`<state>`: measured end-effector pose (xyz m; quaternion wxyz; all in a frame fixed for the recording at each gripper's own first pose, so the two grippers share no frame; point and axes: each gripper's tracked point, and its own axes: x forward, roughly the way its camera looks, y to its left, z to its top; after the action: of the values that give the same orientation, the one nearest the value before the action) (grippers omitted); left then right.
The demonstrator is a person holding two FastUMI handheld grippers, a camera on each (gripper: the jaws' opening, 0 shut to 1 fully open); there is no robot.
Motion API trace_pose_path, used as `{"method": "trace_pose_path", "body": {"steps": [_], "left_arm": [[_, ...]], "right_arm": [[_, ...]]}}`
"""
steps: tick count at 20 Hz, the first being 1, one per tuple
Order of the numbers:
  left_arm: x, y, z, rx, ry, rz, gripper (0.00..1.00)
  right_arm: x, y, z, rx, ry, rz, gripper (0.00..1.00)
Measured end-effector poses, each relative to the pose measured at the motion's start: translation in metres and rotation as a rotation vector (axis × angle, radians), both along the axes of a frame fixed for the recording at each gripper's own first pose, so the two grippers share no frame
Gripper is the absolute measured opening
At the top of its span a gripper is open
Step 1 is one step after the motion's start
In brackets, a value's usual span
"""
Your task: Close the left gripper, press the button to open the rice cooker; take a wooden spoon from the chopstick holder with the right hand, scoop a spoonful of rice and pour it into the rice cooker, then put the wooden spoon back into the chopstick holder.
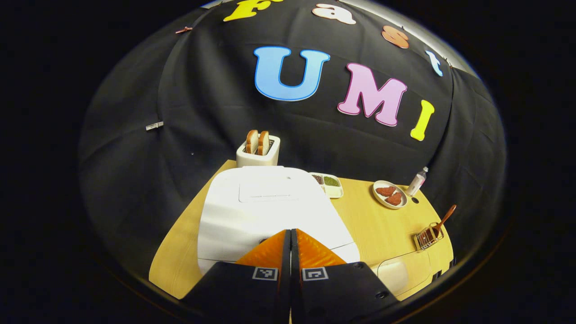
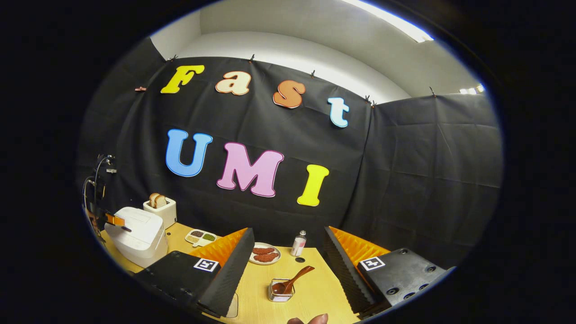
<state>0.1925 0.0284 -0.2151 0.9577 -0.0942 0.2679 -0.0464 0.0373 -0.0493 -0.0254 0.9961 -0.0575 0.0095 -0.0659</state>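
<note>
Above the white rounded rice cooker [image 1: 270,211] we hold our left tool [image 1: 290,238] closed, empty; our right tool [image 2: 288,252] gapes wide, empty, over the brown wooden spoon [image 2: 294,279].

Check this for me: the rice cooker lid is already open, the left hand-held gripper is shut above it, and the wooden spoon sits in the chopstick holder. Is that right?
Not quite. The rice cooker lid is closed and lies flat, as the left gripper view shows. The rest holds: the left hand-held gripper is shut above it, and the wooden spoon sits in the chopstick holder.
</note>
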Motion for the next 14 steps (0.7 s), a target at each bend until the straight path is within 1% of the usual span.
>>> {"method": "trace_pose_path", "body": {"steps": [4, 5, 9, 10, 11, 12, 14], "left_arm": [[0.009, -0.005, -0.022, 0.002, 0.063, -0.011, 0.06], [0.011, -0.005, -0.021, 0.015, 0.053, -0.013, 0.06], [0.006, -0.009, -0.028, 0.055, 0.117, -0.031, 0.06], [0.005, -0.010, -0.027, 0.051, 0.130, -0.027, 0.04], [0.005, -0.011, -0.030, 0.030, 0.141, -0.022, 0.06], [-0.001, -0.012, -0.027, 0.006, 0.156, -0.006, 0.07], [0.001, -0.010, -0.029, -0.036, 0.165, 0.006, 0.07]], "right_arm": [[0.004, -0.008, -0.006, -0.007, 0.019, -0.011, 0.98], [0.005, -0.010, -0.007, -0.007, 0.023, -0.015, 0.97], [0.005, -0.016, -0.010, -0.004, 0.027, -0.029, 0.98], [0.005, -0.017, -0.010, -0.003, 0.027, -0.032, 0.98], [0.006, -0.019, -0.011, -0.003, 0.030, -0.035, 0.98], [0.005, -0.020, -0.012, -0.003, 0.030, -0.037, 0.98], [0.004, -0.022, -0.011, -0.002, 0.028, -0.039, 0.97]]}}
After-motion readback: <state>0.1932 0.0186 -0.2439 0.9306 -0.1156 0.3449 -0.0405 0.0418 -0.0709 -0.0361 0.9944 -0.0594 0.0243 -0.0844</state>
